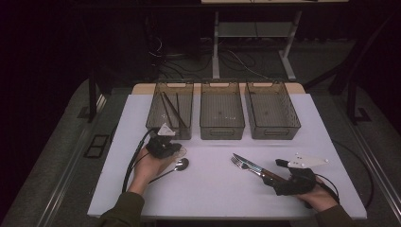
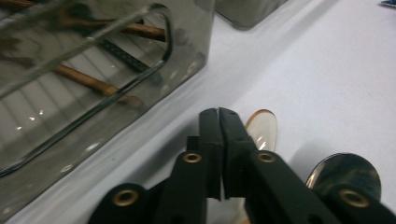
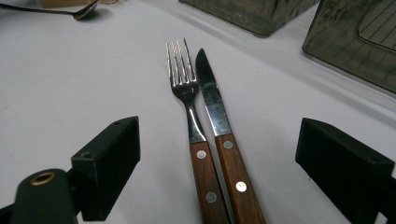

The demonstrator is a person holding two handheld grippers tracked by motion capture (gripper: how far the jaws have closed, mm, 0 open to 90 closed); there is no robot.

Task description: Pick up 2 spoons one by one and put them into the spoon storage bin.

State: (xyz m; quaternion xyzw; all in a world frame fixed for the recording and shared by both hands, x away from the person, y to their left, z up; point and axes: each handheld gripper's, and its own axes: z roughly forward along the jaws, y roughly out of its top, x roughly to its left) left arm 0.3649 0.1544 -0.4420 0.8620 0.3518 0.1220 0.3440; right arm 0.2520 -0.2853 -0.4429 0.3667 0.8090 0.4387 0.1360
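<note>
looks like a cutlery sorting job: three smoky plastic bins sit in a row at the far side of the white tabletop [image 1: 213, 189], and the left bin [image 1: 170, 111] already has some long wooden-handled pieces leaning in it, so i'd guess each bin takes one kind. the left gripper [image 2: 218, 114] is right in front of that bin with its jaws pressed together on nothing, tips just above a pale translucent spoon [image 2: 262, 128], with a shiny metal spoon [image 2: 343, 170] lying beside it. my read is it's lining up for a pick and will have to spread first. the right gripper [image 3: 217, 158] is spread wide, one jaw on each side of the wooden handles of a fork [image 3: 191, 107] and a knife [image 3: 212, 100]. those two lie side by side, touching, tips pointing toward the bins. since they're that snug, closing now would probably grab both, which is awkward if they belong in different bins.
</note>
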